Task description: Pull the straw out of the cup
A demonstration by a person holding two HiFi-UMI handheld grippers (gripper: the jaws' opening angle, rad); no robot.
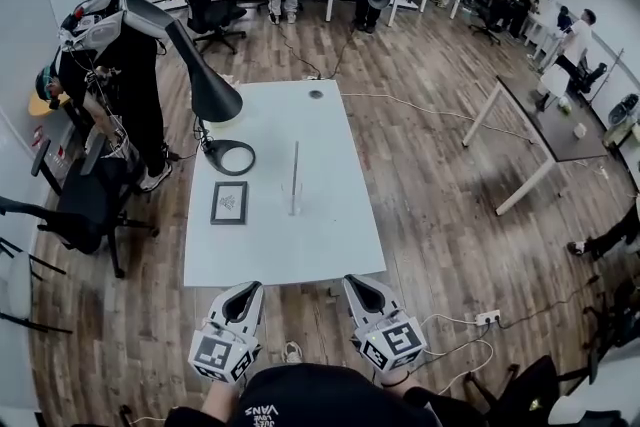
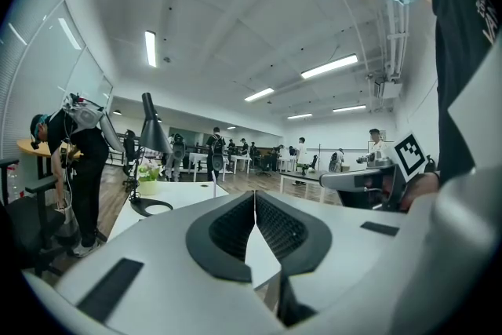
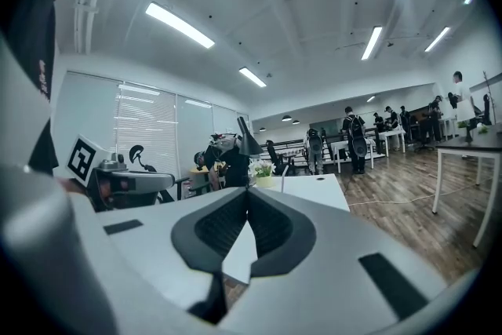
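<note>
Head view: the straw (image 1: 295,170) stands upright near the middle of the white bench (image 1: 330,235), well apart from both grippers. The cup around it is too faint to make out, so whether it holds anything cannot be told. A black lamp (image 1: 205,85) and a small framed card (image 1: 229,202) sit to the straw's left. The left gripper (image 1: 243,299) and right gripper (image 1: 366,293) hang side by side, short of the bench's near edge.

Left gripper view: its jaws are pressed together with nothing between them. The straw shows far ahead as a thin pale stick, near a flower pot (image 2: 147,184).

Right gripper view: these jaws are also closed and empty.

The straw looks light, thin and easily crushed, so a gentle pinch high up, above the rim, seems best, pulling straight upward. The cup may tip or lift with it
</note>
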